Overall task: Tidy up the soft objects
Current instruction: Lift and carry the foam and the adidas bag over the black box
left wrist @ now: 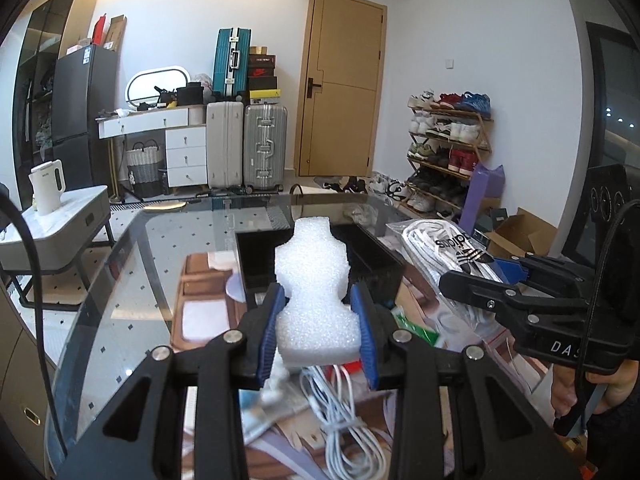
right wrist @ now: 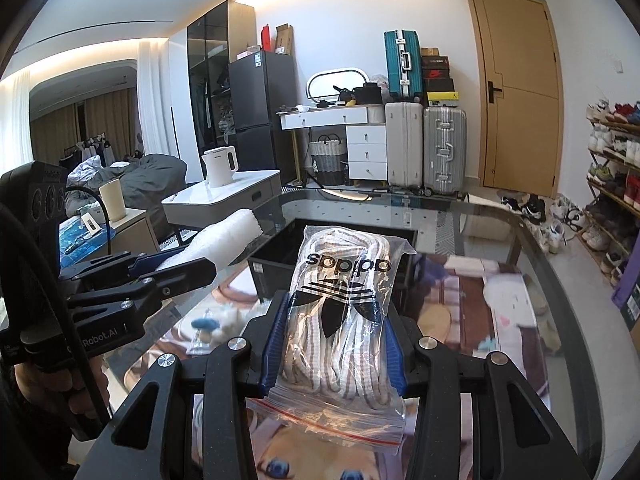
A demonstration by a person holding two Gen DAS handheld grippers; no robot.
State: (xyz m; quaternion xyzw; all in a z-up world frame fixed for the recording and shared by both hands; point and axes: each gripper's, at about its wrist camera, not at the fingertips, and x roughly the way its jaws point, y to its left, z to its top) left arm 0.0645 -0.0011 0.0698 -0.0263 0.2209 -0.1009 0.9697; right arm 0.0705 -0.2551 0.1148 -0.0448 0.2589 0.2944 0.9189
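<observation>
My left gripper (left wrist: 320, 320) is shut on a white foam piece (left wrist: 314, 276) and holds it above the glass table, in front of a black bin (left wrist: 376, 258). My right gripper (right wrist: 334, 342) is shut on a clear bag of white laces (right wrist: 340, 300) with a black adidas logo, held just before the same black bin (right wrist: 280, 258). In the left wrist view the right gripper (left wrist: 472, 286) and its bag (left wrist: 444, 246) are at the right. In the right wrist view the left gripper (right wrist: 176, 270) and the foam (right wrist: 224, 236) are at the left.
White cables (left wrist: 344, 412) and a green packet (left wrist: 416, 328) lie on the glass table (left wrist: 140, 280) below my left gripper. A small item with a blue part (right wrist: 206, 324) lies on the table (right wrist: 500, 240). Suitcases, a shoe rack and a side table with a kettle stand beyond.
</observation>
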